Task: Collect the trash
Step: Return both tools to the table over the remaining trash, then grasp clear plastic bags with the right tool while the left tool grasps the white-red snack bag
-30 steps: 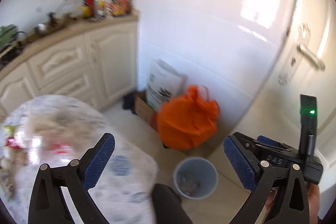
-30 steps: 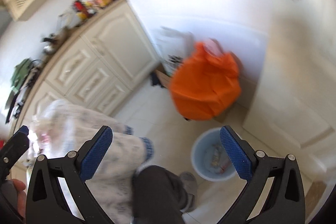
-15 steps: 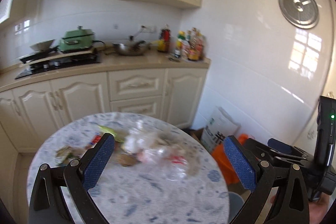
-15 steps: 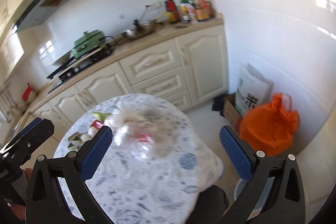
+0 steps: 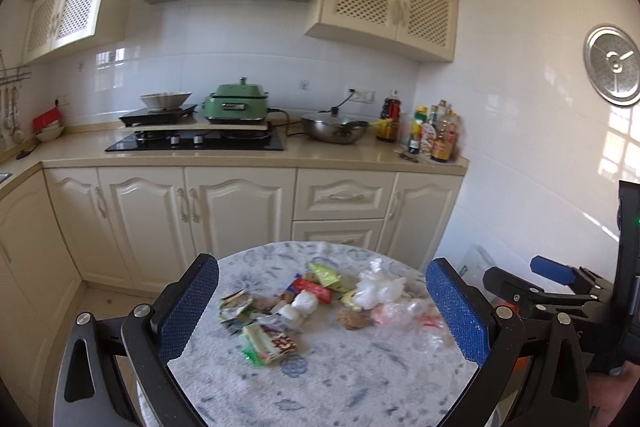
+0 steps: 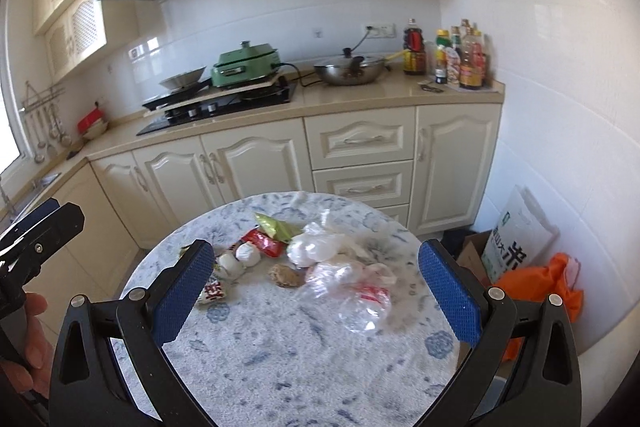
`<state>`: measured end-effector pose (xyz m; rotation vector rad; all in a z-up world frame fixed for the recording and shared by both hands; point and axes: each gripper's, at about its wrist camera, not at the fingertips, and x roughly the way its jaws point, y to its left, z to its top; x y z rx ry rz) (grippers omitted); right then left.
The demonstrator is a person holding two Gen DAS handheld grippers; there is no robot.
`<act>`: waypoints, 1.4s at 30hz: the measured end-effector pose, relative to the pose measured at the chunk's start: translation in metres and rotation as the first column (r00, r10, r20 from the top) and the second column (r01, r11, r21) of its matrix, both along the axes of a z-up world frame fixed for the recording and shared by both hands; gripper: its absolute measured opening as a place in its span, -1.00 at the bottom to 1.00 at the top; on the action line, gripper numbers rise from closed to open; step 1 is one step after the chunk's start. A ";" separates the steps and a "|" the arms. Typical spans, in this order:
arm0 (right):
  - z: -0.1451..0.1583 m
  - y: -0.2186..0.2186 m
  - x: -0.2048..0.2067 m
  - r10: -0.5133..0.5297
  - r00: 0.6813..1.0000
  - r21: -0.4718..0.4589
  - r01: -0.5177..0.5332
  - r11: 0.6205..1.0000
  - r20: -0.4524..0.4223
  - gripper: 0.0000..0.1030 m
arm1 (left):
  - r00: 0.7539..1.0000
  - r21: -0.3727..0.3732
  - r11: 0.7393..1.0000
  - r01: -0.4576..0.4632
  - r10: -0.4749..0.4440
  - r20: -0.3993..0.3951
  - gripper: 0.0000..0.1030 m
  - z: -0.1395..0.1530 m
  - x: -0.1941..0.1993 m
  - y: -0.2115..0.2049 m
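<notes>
Both tools swing up from the floor bin seen a second ago to face the round blue-patterned tabletop. The left tool and right tool hover spread wide and empty above the scattered wrappers and crumpled plastic bags, ready for another pickup.

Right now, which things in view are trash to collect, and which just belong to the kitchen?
For the job:
- red snack wrapper
- green foil wrapper
- crumpled clear plastic bags
- white knotted bag
- brown food scrap

Just there:
- green electric cooker
- steel wok
- sauce bottles
- orange bag
</notes>
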<state>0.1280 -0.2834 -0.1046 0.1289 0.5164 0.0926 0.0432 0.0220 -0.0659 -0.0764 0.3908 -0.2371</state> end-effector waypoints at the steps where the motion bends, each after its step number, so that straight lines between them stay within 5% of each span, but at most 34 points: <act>1: -0.002 0.006 0.002 0.016 1.000 -0.005 -0.016 1.000 -0.005 1.00 | 1.000 0.002 1.000 -0.013 0.013 -0.011 0.99 -0.003 0.000 0.004; 10: -0.047 0.027 0.037 0.077 0.988 -0.036 -0.082 0.996 -0.134 1.00 | 0.969 0.121 0.988 -0.099 0.123 -0.212 0.99 -0.036 0.047 0.006; 25: -0.132 -0.009 0.110 0.015 0.940 -0.024 -0.025 0.999 -0.340 1.00 | 0.885 0.168 0.981 -0.096 0.162 -0.436 0.99 -0.122 0.184 -0.013; 34: -0.173 -0.009 0.159 0.054 0.912 -0.036 -0.075 0.997 -0.408 1.00 | 0.827 0.160 0.982 -0.104 0.175 -0.535 0.98 -0.172 0.258 -0.022; 39: -0.189 -0.009 0.173 0.066 0.909 -0.029 -0.085 0.996 -0.413 0.86 | 0.833 0.201 0.971 -0.130 0.217 -0.509 0.97 -0.179 0.276 -0.025; 42: -0.187 -0.009 0.171 0.068 0.913 -0.019 -0.083 0.996 -0.402 0.64 | 0.849 0.201 0.973 -0.113 0.199 -0.489 0.74 -0.180 0.281 -0.028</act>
